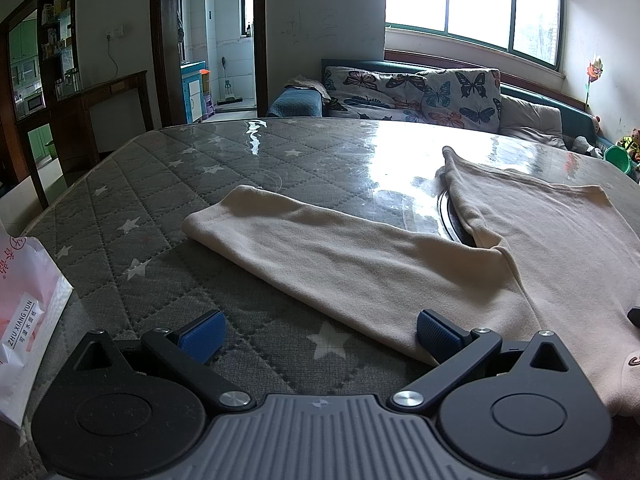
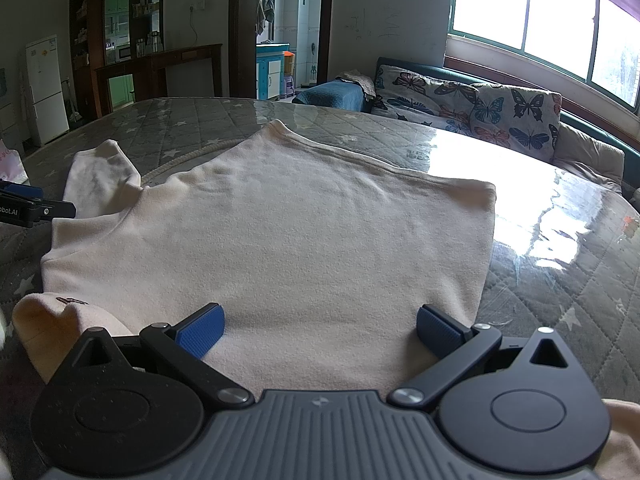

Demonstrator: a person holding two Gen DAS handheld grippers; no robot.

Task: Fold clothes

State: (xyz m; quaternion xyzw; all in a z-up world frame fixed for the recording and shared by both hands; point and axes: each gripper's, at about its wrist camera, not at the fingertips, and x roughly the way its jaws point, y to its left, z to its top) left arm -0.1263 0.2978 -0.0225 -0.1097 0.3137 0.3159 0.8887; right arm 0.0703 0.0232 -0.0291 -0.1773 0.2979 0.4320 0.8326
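A cream long-sleeved top point(image 2: 280, 232) lies flat on the table, hem away from me. In the left wrist view its sleeve point(image 1: 320, 256) stretches out to the left and its body point(image 1: 560, 248) lies to the right. My left gripper point(image 1: 320, 336) is open and empty, low over the table at the sleeve's near edge, its right pad point(image 1: 434, 334) against the cloth. It also shows at the left edge of the right wrist view point(image 2: 24, 204). My right gripper point(image 2: 320, 332) is open and empty, over the near part of the top's body.
The table point(image 1: 160, 208) has a grey quilted star-pattern cover under glossy clear plastic. A white and pink packet point(image 1: 24, 312) lies at its left edge. Behind the table are a sofa with butterfly cushions point(image 1: 420, 96), a window, a dark wooden cabinet point(image 1: 60, 80) and a doorway.
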